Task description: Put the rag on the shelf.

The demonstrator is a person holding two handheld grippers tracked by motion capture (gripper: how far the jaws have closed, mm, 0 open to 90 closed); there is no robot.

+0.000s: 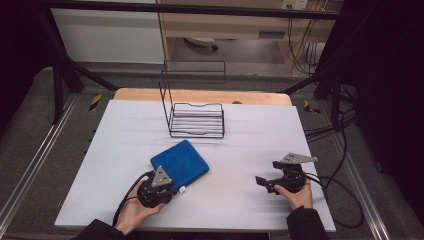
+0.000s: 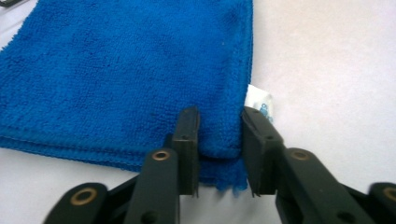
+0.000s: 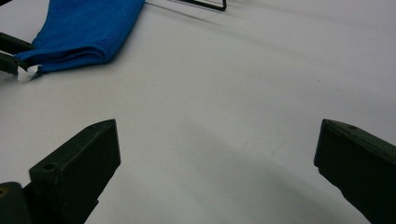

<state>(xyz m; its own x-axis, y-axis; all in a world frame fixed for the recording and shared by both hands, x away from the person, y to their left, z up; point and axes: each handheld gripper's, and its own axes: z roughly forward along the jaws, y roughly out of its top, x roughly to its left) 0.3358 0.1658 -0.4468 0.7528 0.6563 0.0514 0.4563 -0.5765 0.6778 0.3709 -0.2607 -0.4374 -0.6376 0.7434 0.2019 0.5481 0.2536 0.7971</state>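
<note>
Bright even overhead light on the table (image 1: 250, 150), dark surroundings, soft shadows, slightly soft low-resolution frames

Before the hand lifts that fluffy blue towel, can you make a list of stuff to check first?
1. Left gripper has its jaws on the corner of the folded blue terry towel: ok, cloth sits between them.
2. Grip tight enough to lift: cannot tell.
3. White tag free of the jaws: ok, it pokes out beside one.
4. Right gripper out of the way: ok, open over the bare white table.
5. Black wire rack apart from the towel: ok.
</note>
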